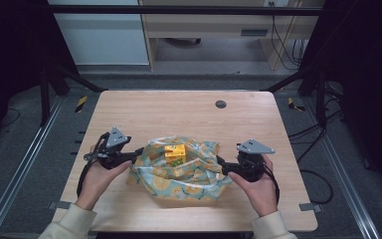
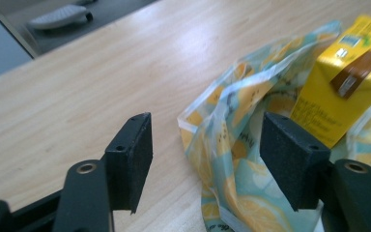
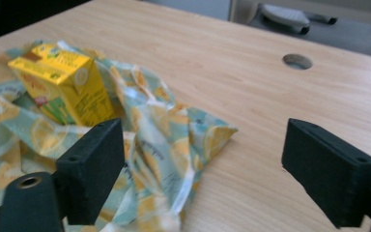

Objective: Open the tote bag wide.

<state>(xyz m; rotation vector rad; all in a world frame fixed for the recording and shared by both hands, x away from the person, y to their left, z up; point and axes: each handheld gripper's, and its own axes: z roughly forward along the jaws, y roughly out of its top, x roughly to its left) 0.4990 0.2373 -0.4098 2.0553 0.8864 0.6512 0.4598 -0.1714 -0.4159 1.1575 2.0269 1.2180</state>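
A crumpled lemon-print cloth lies on the near middle of the wooden table, and a yellow juice carton stands upright in its folds. My left gripper is at the cloth's left edge, open. In the left gripper view the left gripper has a fold of the cloth showing in the gap, untouched by the pads, with the carton beyond. My right gripper is at the cloth's right edge, also open. In the right gripper view the right gripper has bare table between its jaws, with the cloth and the carton to the left.
A round cable hole sits in the table's far middle, also seen as the hole in the right gripper view. Black frame bars stand around the table. A desk and cables lie beyond its far edge.
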